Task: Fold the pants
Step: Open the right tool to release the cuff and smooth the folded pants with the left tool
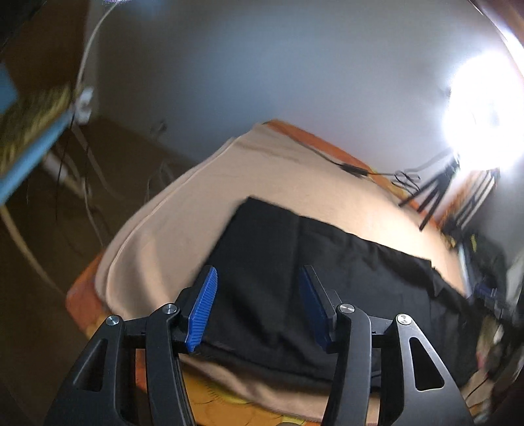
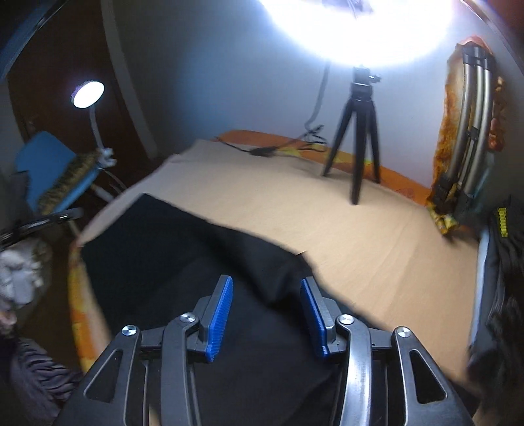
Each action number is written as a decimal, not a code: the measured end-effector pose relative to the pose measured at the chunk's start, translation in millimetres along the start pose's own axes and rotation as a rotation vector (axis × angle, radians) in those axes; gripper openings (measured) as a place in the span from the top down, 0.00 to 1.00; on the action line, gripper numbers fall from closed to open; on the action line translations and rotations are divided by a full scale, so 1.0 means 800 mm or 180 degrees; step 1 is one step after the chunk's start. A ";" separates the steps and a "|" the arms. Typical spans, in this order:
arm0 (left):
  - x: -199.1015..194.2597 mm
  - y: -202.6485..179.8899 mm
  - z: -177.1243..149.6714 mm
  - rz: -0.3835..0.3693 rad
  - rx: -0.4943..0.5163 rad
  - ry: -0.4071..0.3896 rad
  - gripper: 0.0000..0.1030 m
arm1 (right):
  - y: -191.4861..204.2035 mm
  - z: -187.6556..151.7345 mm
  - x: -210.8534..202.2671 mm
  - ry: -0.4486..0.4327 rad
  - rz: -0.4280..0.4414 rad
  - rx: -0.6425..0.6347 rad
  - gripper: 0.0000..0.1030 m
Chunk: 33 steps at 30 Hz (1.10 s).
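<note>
- While both views are smeared by blur, the black pants lie folded on a beige blanket that covers a bed with an orange patterned sheet showing at its edges.
- From the left wrist view, the left gripper hangs over the near part of the pants, its blue pads apart with only dark cloth seen beyond the gap; nothing is pinched between them.
- From the right wrist view, the right gripper is above a raised ridge of the pants, its blue-faced fingers also spread, and no fabric is caught in them.
- Whether either gripper's tips brush the cloth cannot be told.
- Toward the wall, a small black tripod stands on the blanket under a very bright light, with a black cable trailing beside it.
- Off the bed's left side, a round lamp on a white gooseneck glows above a blue chair.
- At the right edge, a folded metal stand leans against the wall by an orange cloth.
</note>
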<state>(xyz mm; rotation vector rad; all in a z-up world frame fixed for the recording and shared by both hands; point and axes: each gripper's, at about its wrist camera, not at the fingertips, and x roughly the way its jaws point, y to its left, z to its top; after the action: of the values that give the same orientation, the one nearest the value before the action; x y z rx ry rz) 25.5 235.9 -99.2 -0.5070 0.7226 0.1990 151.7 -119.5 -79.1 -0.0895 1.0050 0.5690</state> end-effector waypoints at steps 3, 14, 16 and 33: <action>0.014 0.033 -0.009 0.0001 -0.0257 0.0132 0.50 | 0.035 -0.013 -0.004 0.0043 0.0088 -0.0097 0.56; 0.034 0.077 -0.030 -0.0107 -0.0563 0.0378 0.50 | 0.171 -0.021 0.020 0.0155 0.0436 -0.0633 0.56; 0.039 0.080 -0.031 -0.0146 -0.0625 0.0410 0.50 | 0.190 -0.020 0.027 0.0164 0.0501 -0.0642 0.56; 0.049 0.075 -0.047 -0.0309 -0.0704 0.0474 0.53 | 0.197 -0.027 0.058 0.0235 0.0623 -0.0286 0.56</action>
<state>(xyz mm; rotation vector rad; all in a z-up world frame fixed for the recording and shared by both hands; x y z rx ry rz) 11.8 268.8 -171.7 -0.7725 0.8234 0.1519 76.4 26.9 -99.6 -0.0929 1.0666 0.7947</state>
